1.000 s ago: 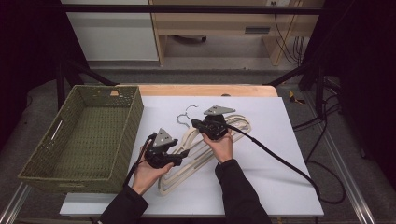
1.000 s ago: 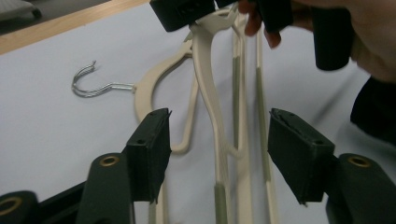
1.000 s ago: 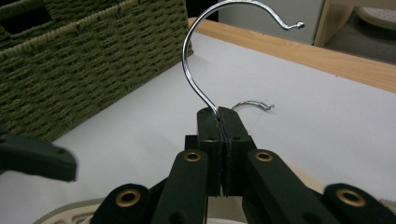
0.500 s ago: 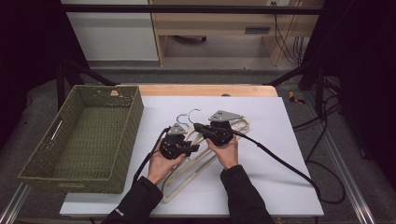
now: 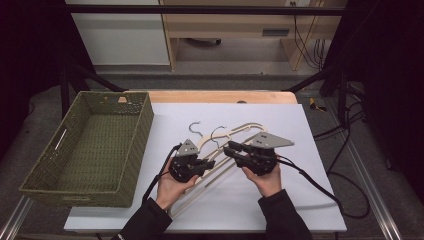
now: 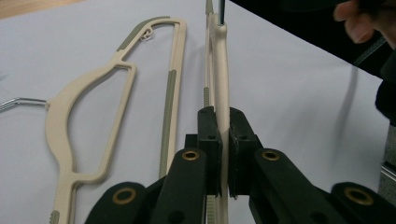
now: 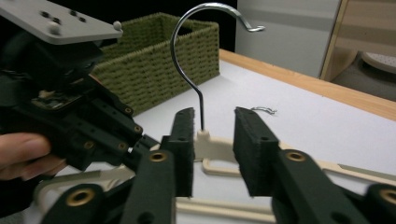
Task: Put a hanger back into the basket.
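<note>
My left gripper [image 5: 200, 164] has its fingers [image 6: 208, 135] pinched on the arm of a cream hanger [image 6: 220, 84]; they have just been closing onto it. This held hanger stands edge-on, raised off the desk [image 5: 280, 125] near its centre.

My right gripper [image 5: 235, 150] sits at 3 o'clock of the left one, close beside it. Its fingers [image 7: 254, 140] stand spread and have just been opening. The neck of the held hanger, with its steel hook [image 7: 196, 56] upright, sits between them; the pads are apart from it on both sides.

A second hanger [image 6: 93, 112] lies flat on the desk just beside the held one, at its 9 o'clock in the left gripper view.

A green basket [image 5: 95, 145] stands at the desk's 9 o'clock, well apart from both grippers.
</note>
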Available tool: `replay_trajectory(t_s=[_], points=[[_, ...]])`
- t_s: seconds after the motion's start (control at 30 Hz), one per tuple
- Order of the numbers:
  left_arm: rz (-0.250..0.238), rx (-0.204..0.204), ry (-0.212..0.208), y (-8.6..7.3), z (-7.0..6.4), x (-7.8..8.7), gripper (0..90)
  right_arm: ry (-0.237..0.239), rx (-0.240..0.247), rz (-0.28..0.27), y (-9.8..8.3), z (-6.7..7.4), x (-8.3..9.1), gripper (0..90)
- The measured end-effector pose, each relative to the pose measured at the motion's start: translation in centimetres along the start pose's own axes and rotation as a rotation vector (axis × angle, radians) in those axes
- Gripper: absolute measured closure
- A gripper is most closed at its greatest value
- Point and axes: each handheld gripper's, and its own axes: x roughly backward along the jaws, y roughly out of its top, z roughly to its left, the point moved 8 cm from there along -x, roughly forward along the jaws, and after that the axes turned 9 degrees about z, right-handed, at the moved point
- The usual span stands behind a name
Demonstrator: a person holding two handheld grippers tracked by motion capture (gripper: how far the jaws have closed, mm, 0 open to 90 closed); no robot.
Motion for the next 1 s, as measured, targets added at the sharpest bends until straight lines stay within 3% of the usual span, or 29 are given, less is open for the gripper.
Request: replay_trajectory(t_s=[0.17, 0.4, 0.7, 1.0], points=[[-0.015, -0.038, 0.029, 0.6, -0.7, 1.3, 85.8, 0.012, -0.033, -0.056, -1.0, -0.2, 3.4, 47.6], [-0.051, -0.069, 0.073, 1.9, -0.7, 4.3, 85.8, -0.049, -0.072, -0.04, -3.3, -2.1, 5.1, 20.7], [-0.12, -0.101, 0.114, 4.3, 0.3, 10.5, 85.8, -0.105, -0.096, -0.024, -4.8, -3.7, 6.3, 8.9], [-0.151, -0.102, 0.15, 5.5, 4.0, 16.0, 85.8, -0.148, -0.136, -0.051, -5.4, -5.1, 8.0, 7.0]])
